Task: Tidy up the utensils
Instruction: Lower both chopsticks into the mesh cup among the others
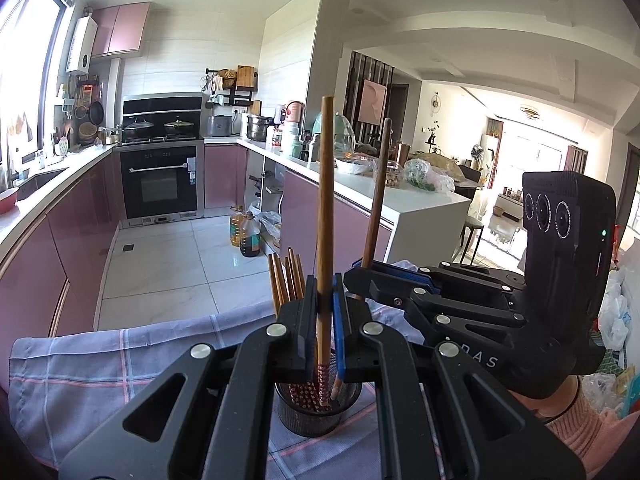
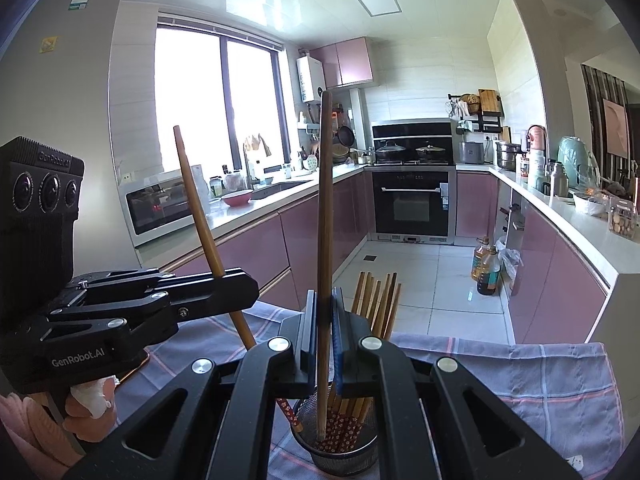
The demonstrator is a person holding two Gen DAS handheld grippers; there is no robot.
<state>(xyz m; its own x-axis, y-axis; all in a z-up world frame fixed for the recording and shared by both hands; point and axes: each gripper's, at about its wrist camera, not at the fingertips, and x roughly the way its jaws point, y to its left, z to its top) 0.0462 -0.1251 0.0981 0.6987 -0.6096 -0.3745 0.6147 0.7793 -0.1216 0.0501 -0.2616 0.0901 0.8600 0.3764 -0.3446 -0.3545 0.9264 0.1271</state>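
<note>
A dark mesh utensil holder (image 1: 316, 414) (image 2: 337, 454) stands on a grey-blue checked cloth (image 1: 100, 360) (image 2: 540, 384). My left gripper (image 1: 325, 300) (image 2: 236, 284) is shut on a long brown chopstick (image 1: 325, 200) (image 2: 196, 208). Its patterned red lower end dips into the holder. My right gripper (image 2: 325, 312) (image 1: 360, 270) is shut on a second chopstick (image 2: 325, 220) (image 1: 378, 200), whose lower end also reaches into the holder. Both held sticks stand nearly upright. A bundle of several more chopsticks (image 1: 286, 280) (image 2: 376, 300) leans in the holder behind the fingers. A hand in a pink sleeve carries each gripper.
The cloth ends at the table's far edge, with the tiled kitchen floor (image 1: 168, 256) beyond. Pink cabinets and white counters (image 2: 580, 236) run along both sides. Two oil bottles (image 1: 245, 234) stand on the floor. Plastic bags (image 1: 616, 312) lie at the right.
</note>
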